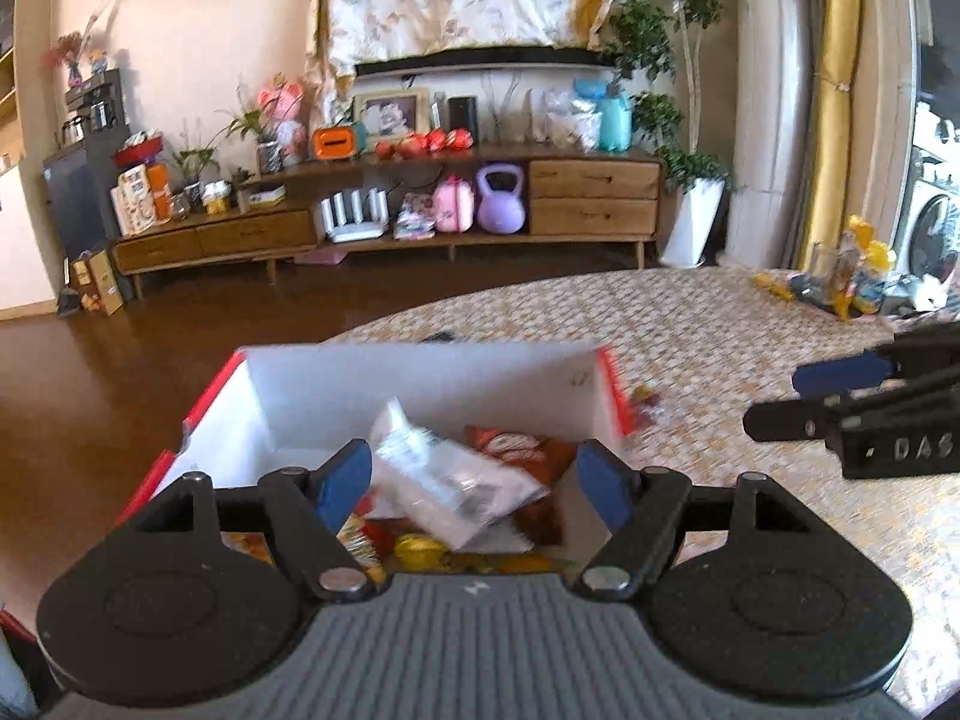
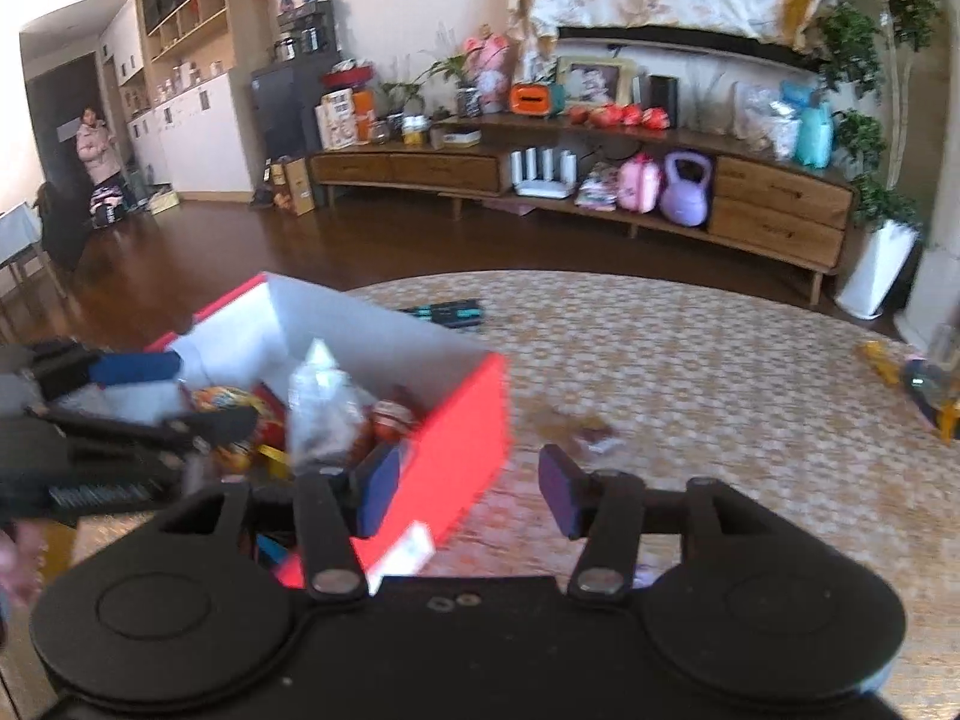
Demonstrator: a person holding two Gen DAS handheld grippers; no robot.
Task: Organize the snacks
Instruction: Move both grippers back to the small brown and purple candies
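Open red box (image 2: 456, 420) with white packet (image 1: 450, 480) atop snacks (image 1: 516, 450)

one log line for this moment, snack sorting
left gripper: open, over red box | white packet: in box, not gripped | right gripper: open, empty

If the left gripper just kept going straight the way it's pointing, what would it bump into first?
Most likely the white snack packet lying on top of the pile in the red box. The left gripper stands open and empty just above it, aimed down into the box. Depth is hard to judge in this fisheye view.
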